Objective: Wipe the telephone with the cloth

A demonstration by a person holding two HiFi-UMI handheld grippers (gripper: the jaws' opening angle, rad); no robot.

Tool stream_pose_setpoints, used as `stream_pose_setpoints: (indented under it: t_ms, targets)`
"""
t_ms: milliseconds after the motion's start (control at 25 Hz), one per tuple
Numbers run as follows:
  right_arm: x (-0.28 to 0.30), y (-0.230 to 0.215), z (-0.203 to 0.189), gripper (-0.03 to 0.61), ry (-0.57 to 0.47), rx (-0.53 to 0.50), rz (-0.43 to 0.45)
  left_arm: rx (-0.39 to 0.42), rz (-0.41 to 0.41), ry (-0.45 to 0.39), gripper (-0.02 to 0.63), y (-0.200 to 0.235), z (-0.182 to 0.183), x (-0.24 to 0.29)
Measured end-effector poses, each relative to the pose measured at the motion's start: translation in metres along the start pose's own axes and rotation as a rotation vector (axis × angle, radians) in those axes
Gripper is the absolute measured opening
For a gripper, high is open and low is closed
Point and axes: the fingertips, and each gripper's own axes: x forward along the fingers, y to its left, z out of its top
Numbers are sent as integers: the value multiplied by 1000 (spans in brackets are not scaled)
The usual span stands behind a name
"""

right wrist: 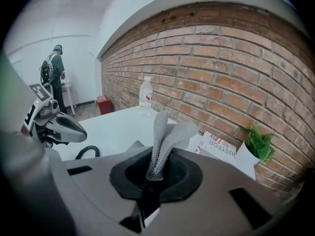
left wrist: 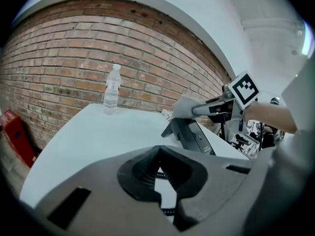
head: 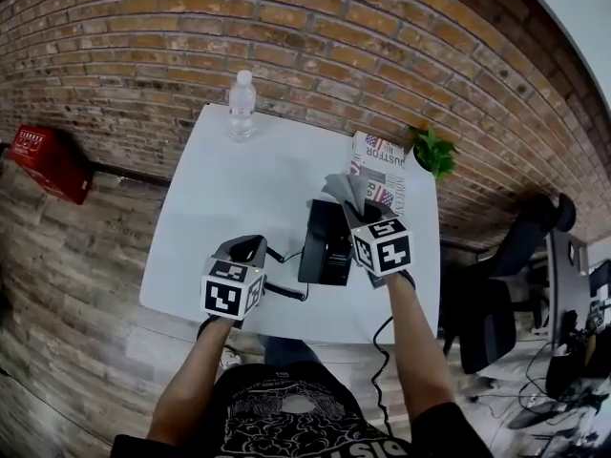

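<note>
Red box on the floor far left, against the brick wall. White table, with a clear water bottle upright at the back edge.

My left gripper hovers over the front left part of the table. Its jaws are drawn close, with only a sliver between them and nothing in them. A black coiled cord lies on the table just below and beside it, running right toward the telephone.

The black telephone sits on the table between my two grippers, nearer the right one, its face tilted up.

My right gripper is at the telephone's far end, its jaws clamped on a grey cloth. The cloth sticks up out of the jaws in a folded bunch. From the left gripper view it hangs right at the telephone's top edge; I can't tell if it touches.

Behind the telephone a folded newspaper lies flat near the wall. A small green plant stands at the back right corner, just beside the paper. Off the table to the right is a black office chair.
</note>
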Motion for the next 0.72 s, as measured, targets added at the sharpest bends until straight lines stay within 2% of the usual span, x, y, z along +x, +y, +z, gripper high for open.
stream_pose_setpoints:
  t_ms: [360,520,720]
  targets:
    - [32,-1,-10,11,106,-30,103,-50,21,10,6,13,-5,17]
    - [38,6,-8,11,117,-6,163,-65,30,9,6,17,-6,19]
    - [43,14,-1,11,130,-29,213,-78,45,8,6,20,-6,17]
